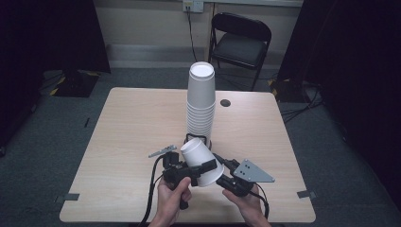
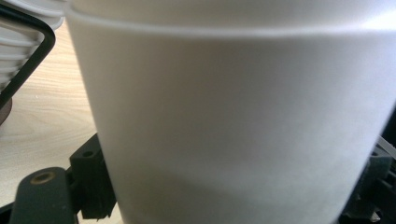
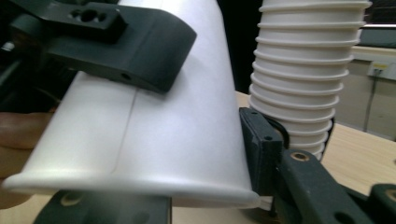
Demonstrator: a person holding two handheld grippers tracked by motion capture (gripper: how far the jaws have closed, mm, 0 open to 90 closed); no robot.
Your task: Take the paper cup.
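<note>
1. Paper cup (image 2: 233, 130) wall sits closest to the lens in the left gripper view, between the two black jaws of the left hand-held gripper (image 1: 191, 170), which is clamped across it; jaw pads (image 2: 93, 186) press the wall on both sides.
2. Right hand-held gripper (image 1: 222, 172): in the right gripper view one pad (image 3: 259, 149) lies against the cup wall near the flared rim and the other jaw runs under the rim. Whether the two pads actually pinch the cup I cannot tell from these frames.
3. Cup location: held above the near edge of the tabletop (image 1: 132, 127), between the two hands, tilted on its side. Its long axis runs from the closed base, up and to the left in the high view, to the open rim, down and to the right toward the right hand-held gripper.
4. Key relation: the rim end points at the right hand-held gripper, so that hand is nearer the mouth; the left holds mid-body. Judgement: a handover or re-grip would depend on the right jaws seating at the rim.
5. Stack of paper cups (image 1: 200, 101) stands inverted just behind the held cup, in a black wire holder (image 2: 28, 65).
6. Tabletop is pale wood laminate with a cable hole (image 1: 225, 102).
7. Room: grey carpet, black folding chair (image 1: 240, 40), wall outlet (image 1: 193, 5).
</note>
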